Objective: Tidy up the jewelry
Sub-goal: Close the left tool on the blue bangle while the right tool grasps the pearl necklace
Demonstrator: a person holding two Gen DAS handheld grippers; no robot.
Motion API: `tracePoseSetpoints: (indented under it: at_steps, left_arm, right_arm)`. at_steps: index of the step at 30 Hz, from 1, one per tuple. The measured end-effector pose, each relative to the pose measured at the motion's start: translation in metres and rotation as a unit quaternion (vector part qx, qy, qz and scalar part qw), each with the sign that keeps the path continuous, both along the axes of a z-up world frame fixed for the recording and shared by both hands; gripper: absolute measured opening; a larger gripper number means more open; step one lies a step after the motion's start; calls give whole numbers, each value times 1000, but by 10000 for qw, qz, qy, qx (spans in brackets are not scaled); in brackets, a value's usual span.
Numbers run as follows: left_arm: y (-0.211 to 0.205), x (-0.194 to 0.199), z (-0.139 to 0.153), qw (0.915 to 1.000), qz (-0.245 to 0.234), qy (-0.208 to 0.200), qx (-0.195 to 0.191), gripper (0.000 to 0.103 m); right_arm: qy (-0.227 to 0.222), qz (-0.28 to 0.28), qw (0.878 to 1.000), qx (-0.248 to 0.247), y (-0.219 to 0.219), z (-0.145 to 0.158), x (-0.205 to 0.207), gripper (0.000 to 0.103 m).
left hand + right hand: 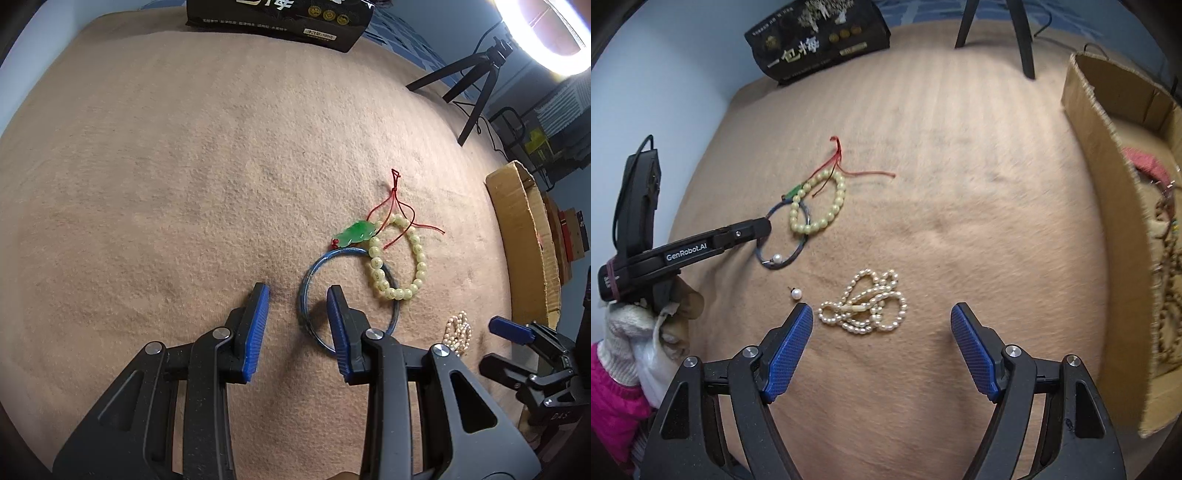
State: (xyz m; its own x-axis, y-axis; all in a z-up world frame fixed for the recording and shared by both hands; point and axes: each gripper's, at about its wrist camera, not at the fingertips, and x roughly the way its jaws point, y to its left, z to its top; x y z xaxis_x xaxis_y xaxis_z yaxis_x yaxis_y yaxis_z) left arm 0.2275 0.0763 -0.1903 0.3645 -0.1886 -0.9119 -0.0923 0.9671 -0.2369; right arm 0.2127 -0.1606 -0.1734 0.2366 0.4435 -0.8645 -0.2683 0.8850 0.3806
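Blue ribbed fingers (258, 325) of the left gripper (299, 295) parted and empty, angled steeply down at the tan blanket (166, 166), one finger inside the thin blue glass bangle (312, 269) and its near rim between the two, seemingly untouched. Right gripper (881, 314) spread wide, tilted down, gripping nothing, with the tangled cream pearl necklace (866, 302) just ahead between its tips. Left gripper held in a white knitted glove (624, 332) with pink sleeve (609, 398).
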Motion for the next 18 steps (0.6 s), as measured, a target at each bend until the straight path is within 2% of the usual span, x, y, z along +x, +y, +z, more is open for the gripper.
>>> tracePoseSetpoints:
  at_steps: [4, 8, 11, 14, 16, 17, 18]
  left_arm:
    - [-2, 1, -1, 9999, -47, -56, 74, 32]
    - [-9, 3, -2, 9995, -148, -131, 241, 31]
    - [-12, 4, -2, 9989, -200, -176, 381, 23]
    - [-8, 6, -3, 9993, -125, -155, 321, 14]
    - [-4, 5, -3, 9995, -63, -134, 270, 8]
    - [-2, 5, -3, 9996, -43, -130, 234, 8]
    - [-1, 6, -3, 9997, -19, -129, 212, 6]
  right_arm:
    - [110, -153, 9998, -39, 6, -10, 4, 76]
    - [8, -161, 9995, -263, 16, -14, 3, 76]
    - [-167, -29, 9979, -626, 27, -16, 0, 72]
    - [-429, 206, 9927, -1106, 41, -16, -4, 60]
    - [-544, 295, 9909, -1193, 45, -15, -7, 42]
    - [-573, 328, 9909, -1176, 46, -15, -8, 39]
    - [-586, 351, 9910, -1154, 47, -15, -8, 31]
